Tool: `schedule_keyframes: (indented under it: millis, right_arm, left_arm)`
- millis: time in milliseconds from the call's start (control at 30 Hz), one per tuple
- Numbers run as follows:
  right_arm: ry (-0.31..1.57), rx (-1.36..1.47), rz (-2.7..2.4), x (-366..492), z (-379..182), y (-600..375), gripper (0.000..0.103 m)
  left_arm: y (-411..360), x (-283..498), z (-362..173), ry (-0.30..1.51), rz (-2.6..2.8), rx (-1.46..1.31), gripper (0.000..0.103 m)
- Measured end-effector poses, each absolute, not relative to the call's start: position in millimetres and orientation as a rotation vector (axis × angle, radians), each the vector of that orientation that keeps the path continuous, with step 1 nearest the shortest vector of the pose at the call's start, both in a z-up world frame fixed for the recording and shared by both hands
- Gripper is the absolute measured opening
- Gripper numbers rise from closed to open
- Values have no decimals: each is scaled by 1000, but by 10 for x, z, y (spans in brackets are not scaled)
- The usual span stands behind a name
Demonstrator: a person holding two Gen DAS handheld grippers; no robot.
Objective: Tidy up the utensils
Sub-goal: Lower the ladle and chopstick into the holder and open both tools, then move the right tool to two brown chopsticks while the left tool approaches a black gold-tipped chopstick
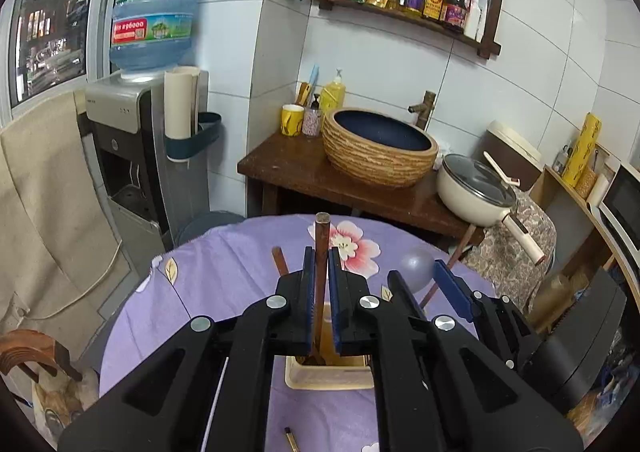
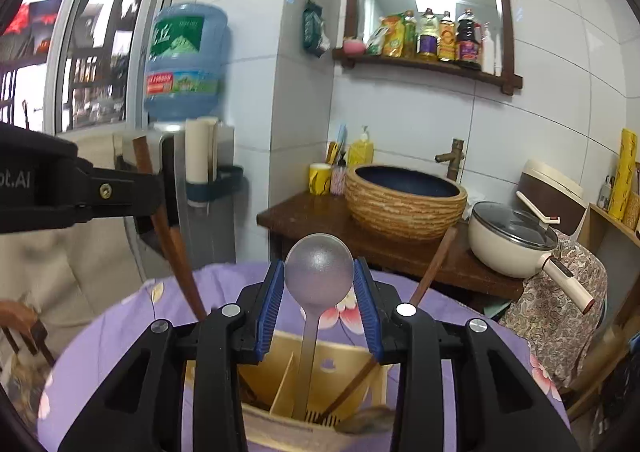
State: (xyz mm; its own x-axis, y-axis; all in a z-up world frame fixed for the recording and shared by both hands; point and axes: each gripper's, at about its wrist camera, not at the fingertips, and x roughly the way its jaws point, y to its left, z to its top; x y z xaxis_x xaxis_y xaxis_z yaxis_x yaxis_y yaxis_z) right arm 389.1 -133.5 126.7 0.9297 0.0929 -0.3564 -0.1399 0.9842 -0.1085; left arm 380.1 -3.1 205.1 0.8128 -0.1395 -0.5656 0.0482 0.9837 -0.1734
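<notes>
Fingers of my left gripper [image 1: 319, 272] are pinching a brown chopstick [image 1: 322, 248], long axis upright, tip hanging over the cream utensil holder [image 1: 328, 382] at six o'clock. My right gripper [image 2: 319, 292] is bracketing the metal spoon [image 2: 319, 270], already standing in the holder's [image 2: 332, 366] compartment, pads seemingly just apart.

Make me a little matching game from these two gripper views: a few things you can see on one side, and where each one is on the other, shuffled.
Things:
1. brown chopstick
2. metal spoon
3. lidded cream pot
4. sauce bottles

Places:
A. on the wall shelf
B. between the right gripper fingers, handle down in the utensil holder
C. on the dark wooden counter beside the woven basin
D. clamped in the left gripper, over the holder

Pairs: 1-D, 2-B, 3-C, 4-A
</notes>
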Motion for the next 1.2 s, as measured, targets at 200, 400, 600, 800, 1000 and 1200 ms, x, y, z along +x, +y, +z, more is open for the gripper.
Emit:
schedule_keyframes:
  millis: [200, 400, 600, 800, 1000, 1200]
  right_arm:
    - [366, -179, 131, 3745, 1164, -1350, 43]
    - [231, -180, 140, 3276, 1327, -1589, 65]
    - [288, -97, 197, 2790, 1152, -1910, 82]
    - [477, -112, 164, 2576, 569, -1999, 84]
    - [729, -22, 91, 2644, -46, -2206, 83]
    - [845, -19, 76, 2703, -350, -2152, 77]
  left_arm:
    - [75, 3749, 1823, 647, -130, -216, 7]
    - [286, 3344, 1866, 550, -106, -226, 61]
    - [345, 2773, 1590, 502, -103, -195, 88]
    - [235, 2563, 771, 703, -105, -169, 90]
    - [179, 2457, 131, 822, -41, -146, 90]
    - [112, 2375, -145, 866, -26, -133, 90]
